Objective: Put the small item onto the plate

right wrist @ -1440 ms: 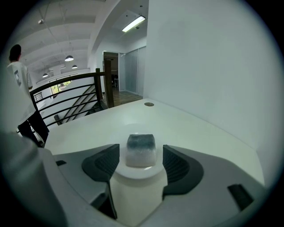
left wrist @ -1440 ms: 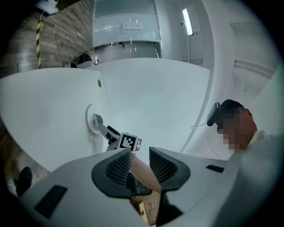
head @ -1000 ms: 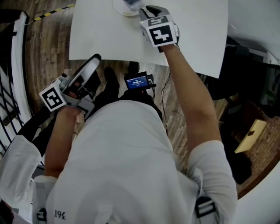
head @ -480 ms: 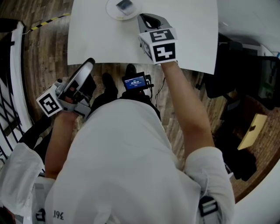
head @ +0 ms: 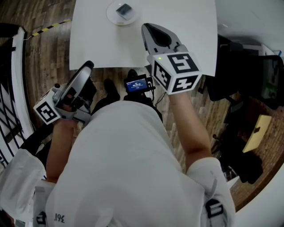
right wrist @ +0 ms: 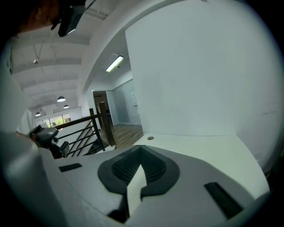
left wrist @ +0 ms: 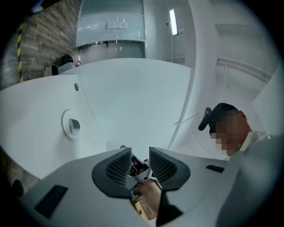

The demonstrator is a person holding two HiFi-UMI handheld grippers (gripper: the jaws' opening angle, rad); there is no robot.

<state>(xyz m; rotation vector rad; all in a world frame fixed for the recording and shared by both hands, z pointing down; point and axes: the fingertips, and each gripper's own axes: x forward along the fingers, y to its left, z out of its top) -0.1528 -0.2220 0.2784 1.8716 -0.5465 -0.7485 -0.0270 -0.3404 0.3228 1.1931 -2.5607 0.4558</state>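
Note:
A small grey item (head: 124, 9) lies on the round white plate (head: 114, 17) at the far side of the white table (head: 186, 40). My right gripper (head: 147, 28) is held above the table's near part, to the right of the plate and apart from it. Its jaws are shut with nothing between them, the tips meeting in the right gripper view (right wrist: 141, 151). My left gripper (head: 89, 66) hangs below the table's near edge at the left. It stands open and empty (left wrist: 140, 151). The left gripper view shows the plate (left wrist: 65, 128) and the item (left wrist: 74, 126) far off.
A small device with a lit screen (head: 138, 83) sits just below the table's near edge. A dark stair railing (head: 13, 71) runs along the left over the wood floor. Dark furniture and a yellow box (head: 255, 133) stand at the right.
My right gripper has drawn back from the plate toward my body and risen nearer the head camera. The small item stays on the plate. The left gripper has barely moved.

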